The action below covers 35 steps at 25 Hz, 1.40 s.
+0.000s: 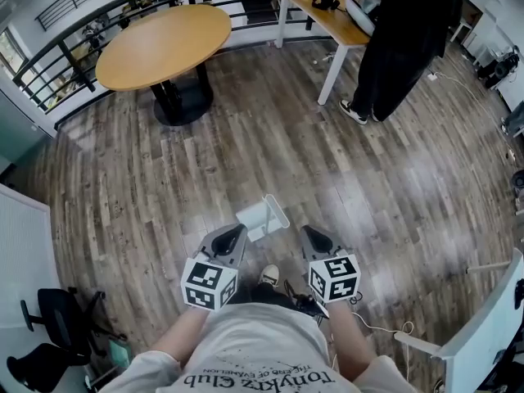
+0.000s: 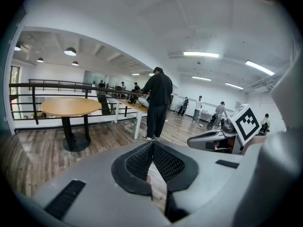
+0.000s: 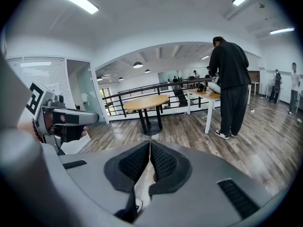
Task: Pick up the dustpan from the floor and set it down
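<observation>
Dustpan [image 1: 263, 217], white, sits on the wooden floor [image 1: 147, 195] just beyond and between both grippers; left gripper [image 1: 237, 231] is clenched, nothing between its jaws; right gripper [image 1: 310, 233] likewise clenched and empty; round table [image 1: 164, 41] stands far left; person in black [image 1: 405, 43] far right.

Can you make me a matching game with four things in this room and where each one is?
Things:
1. round wooden table on a black post
2. white plastic dustpan
3. black office chair
4. person in black clothes

Places:
A. standing at the white-legged wooden desk
B. in the bottom left corner of the head view
C. next to the black railing
D. on the wooden floor, in the middle of the head view

Pairs: 1-C, 2-D, 3-B, 4-A
</observation>
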### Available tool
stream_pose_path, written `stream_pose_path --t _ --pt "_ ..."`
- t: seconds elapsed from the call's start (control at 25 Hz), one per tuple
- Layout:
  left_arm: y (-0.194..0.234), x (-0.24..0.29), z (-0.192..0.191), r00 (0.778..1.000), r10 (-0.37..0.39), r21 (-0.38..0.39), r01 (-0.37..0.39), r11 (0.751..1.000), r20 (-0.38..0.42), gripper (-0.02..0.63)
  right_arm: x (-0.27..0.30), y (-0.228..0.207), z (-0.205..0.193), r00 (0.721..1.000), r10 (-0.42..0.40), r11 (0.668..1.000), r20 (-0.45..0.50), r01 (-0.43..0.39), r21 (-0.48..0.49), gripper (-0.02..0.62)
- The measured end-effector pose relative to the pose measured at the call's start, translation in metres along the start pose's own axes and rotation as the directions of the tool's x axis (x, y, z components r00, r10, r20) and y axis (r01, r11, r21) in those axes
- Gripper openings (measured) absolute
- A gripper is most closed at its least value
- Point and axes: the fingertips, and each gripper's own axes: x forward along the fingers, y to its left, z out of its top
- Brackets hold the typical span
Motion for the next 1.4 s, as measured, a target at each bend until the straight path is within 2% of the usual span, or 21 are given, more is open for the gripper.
stream_pose_path --t 0.32,0.52,0.96,1.4 --pt "0.029 0.007 0.007 0.998 -0.045 0.032 0.046 0.998 -0.033 0.023 0.010 0.002 0.004 0.997 -0.073 0.996 -0.011 0.073 0.050 0.026" --pt "0.041 0.015 0.015 0.998 -0.056 0.034 0.057 0.998 -0.028 0.023 0.021 -0.001 0.004 0.996 -0.083 0.995 -0.028 0.084 0.051 0.026" --pt "0.068 0.046 0.006 0.995 -0.073 0.032 0.075 0.997 -0.075 0.023 0.063 -0.013 -0.003 0.990 -0.098 0.995 -0.103 0.096 -0.021 0.026" --pt "0.086 0.073 -0.012 0.990 -0.079 0.007 0.081 0.997 -0.115 0.023 0.102 -0.025 -0.029 0.975 -0.112 0.993 -0.194 0.102 -0.061 0.028"
